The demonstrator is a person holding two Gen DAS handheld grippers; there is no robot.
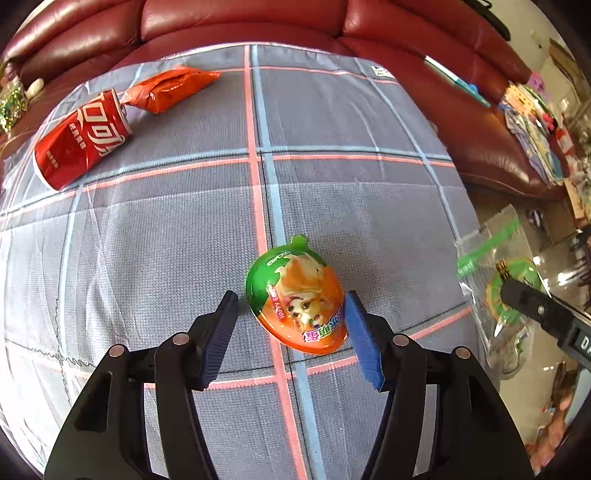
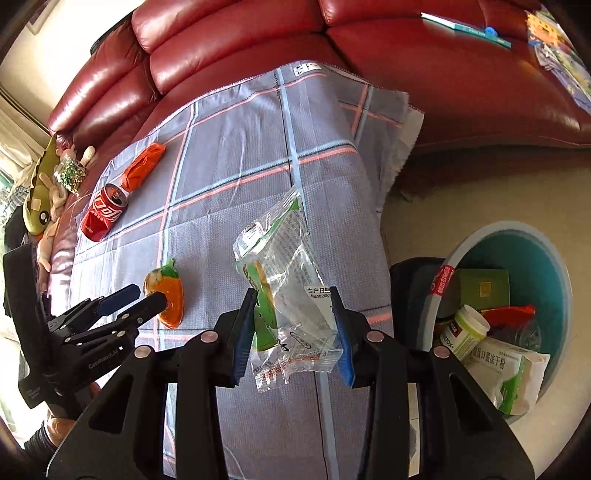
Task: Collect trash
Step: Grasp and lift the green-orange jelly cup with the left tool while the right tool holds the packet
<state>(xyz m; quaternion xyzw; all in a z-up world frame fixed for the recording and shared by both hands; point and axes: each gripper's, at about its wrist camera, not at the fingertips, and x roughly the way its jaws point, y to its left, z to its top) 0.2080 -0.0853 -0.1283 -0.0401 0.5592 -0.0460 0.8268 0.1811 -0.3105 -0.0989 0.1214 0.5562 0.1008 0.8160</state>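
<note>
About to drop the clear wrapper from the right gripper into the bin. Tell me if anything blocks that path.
Nothing visible blocks it. The right gripper holds the clear wrapper above the plaid cloth; the teal bin sits open on the floor to its right, partly filled, with only open space between them.

Left wrist: close above the grey checked cloth (image 1: 166, 229), looking down and forward toward the dark red leather sofa (image 1: 240, 22). Right wrist: higher, further back (round teal bin (image 2: 546, 258) at right). Shared by both: cloth, sofa, red cola can (image 1: 81, 140) (image 2: 105, 214).
</note>
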